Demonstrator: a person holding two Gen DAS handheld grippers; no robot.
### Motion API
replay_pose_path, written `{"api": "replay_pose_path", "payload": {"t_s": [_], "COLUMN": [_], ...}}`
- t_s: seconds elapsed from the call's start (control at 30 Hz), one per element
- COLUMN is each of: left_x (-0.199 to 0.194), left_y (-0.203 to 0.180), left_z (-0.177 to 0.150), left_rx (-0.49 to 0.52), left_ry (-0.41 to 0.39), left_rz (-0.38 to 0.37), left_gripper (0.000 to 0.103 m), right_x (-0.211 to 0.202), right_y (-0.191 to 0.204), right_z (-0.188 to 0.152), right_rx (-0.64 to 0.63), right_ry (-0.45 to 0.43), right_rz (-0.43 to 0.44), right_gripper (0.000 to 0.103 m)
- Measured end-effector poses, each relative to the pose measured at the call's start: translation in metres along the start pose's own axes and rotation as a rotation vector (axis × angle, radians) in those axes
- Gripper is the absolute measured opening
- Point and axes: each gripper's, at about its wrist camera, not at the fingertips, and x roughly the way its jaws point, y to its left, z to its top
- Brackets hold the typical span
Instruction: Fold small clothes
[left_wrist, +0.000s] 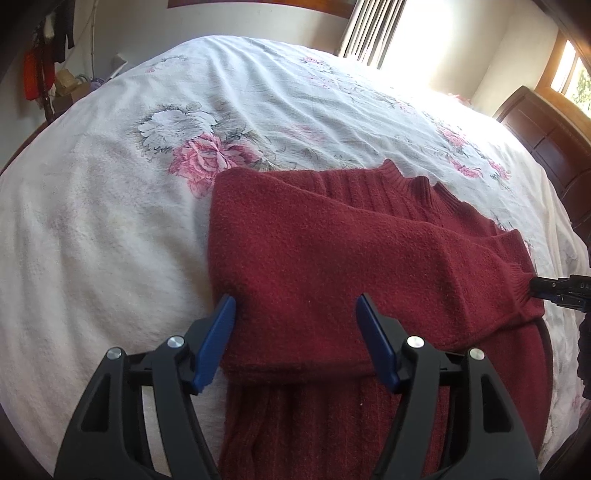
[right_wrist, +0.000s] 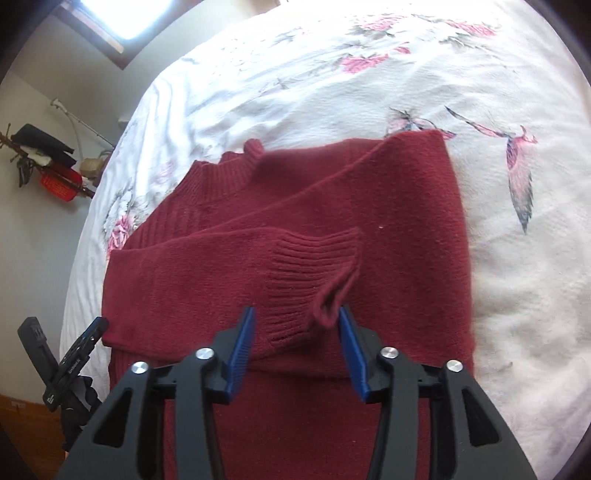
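a dark red knit sweater (left_wrist: 332, 258) lies flat on the bed's white floral bedspread (left_wrist: 110, 221), fuzzy in the body, ribbed at the collar (left_wrist: 417, 184) and cuff (right_wrist: 310, 269). its long axis runs from collar, far end, back toward the cameras. one sleeve is folded across the chest. the left gripper (left_wrist: 295, 306) hovers with jaws spread over the folded edge; the right gripper (right_wrist: 297, 317), jaws spread, flanks the cuff

Red sweater (left_wrist: 332, 258) between gripper (left_wrist: 295, 306) fingers
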Motion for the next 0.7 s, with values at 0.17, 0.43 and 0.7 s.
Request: {"api": "replay_pose_path", "payload": {"t_s": [0.17,0.43,0.7], "left_x": [-0.007,0.013,0.023], "left_y": [-0.01,-0.016,-0.011], "left_z": [0.007,-0.005,-0.013], "left_rx": [0.014,0.054,0.057], "left_ry": [-0.031,0.031,0.062], "left_rz": [-0.028,-0.02,-0.041], "left_gripper": [0.067,0.068,0.068], "right_x": [0.012,-0.001,0.028], "right_y": [-0.031,-0.005,-0.025], "right_z": [0.004,0.001,-0.008], "right_rx": [0.117,-0.036,-0.022], "right_ry": [0.019,-0.041,0.022], "right_rz": [0.085,0.039,-0.058], "right_gripper": [0.051,0.011,0.016]}}
